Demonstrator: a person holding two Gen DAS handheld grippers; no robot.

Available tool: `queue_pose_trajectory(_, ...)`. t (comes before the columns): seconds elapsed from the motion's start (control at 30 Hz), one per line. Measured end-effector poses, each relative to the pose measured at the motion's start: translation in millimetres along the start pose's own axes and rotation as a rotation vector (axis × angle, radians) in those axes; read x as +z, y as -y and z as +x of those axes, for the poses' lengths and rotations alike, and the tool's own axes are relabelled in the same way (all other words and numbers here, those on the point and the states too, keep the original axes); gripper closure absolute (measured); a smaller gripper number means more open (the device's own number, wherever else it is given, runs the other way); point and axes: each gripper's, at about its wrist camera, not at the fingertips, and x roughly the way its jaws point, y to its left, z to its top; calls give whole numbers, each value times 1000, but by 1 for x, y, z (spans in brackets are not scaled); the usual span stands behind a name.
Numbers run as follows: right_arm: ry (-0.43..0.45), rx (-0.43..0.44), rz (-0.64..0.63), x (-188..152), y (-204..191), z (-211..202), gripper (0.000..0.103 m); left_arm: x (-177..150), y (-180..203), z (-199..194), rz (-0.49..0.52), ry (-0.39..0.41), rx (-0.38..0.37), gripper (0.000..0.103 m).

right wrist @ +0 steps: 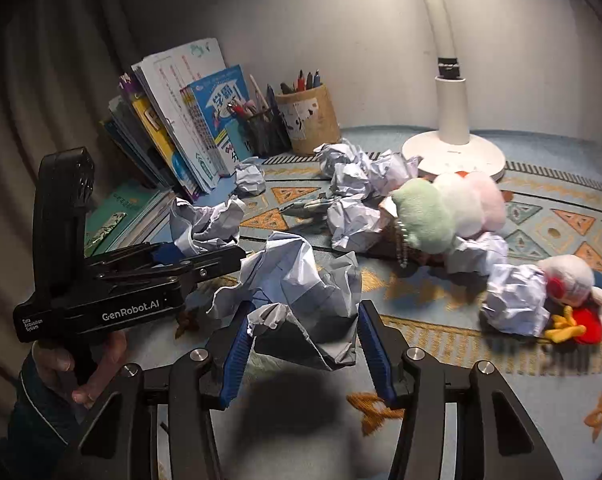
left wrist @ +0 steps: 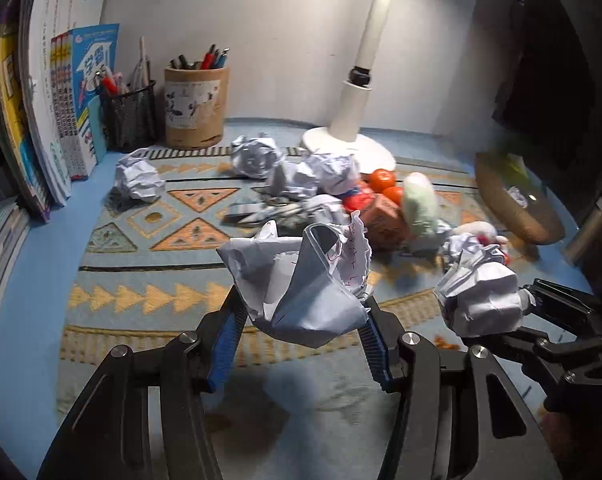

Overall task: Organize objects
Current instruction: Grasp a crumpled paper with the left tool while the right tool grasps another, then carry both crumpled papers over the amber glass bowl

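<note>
A white desk lamp point(left wrist: 357, 92) lights the bench point(left wrist: 33, 280) from above; the room around is dim. Dark shadows pool under the crumpled papers. Fisheye bending curves the edges, corners go black, and the toys point(right wrist: 453, 208) at right look motion-blurred.

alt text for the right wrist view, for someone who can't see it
The right gripper clamps a crumpled paper ball above a patterned mat. At left, a hand's left gripper holds another paper wad. Behind lie more crumpled paper, plush toys, leaning books, a pen holder and a white lamp.
</note>
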Motion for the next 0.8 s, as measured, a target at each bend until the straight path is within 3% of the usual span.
queue_pose_trajectory(0.17, 13, -108, 8, -20, 36, -37, 52, -6, 58, 7, 21, 17, -106, 52)
queue_pose_trajectory(0.33, -49, -140, 56, -45, 71, -43, 52, -17, 96, 42, 2, -37, -118, 52)
queue_pose_trajectory(0.53, -73, -185, 67, -58, 89, -42, 46, -29, 105, 59, 7, -87, -82, 52)
queue_pose_trajectory(0.6, -88, -177, 82, -60, 92, -38, 45, -31, 104, 55, 7, -64, -87, 52)
queue_pose_trajectory(0.7, -83, -168, 107, -62, 95, -39, 30, -34, 106, 56, 22, -74, -83, 52)
queue_pose_trajectory(0.8, -79, -156, 126, -65, 94, -40, 29, -34, 109, 54, 40, -61, -89, 51)
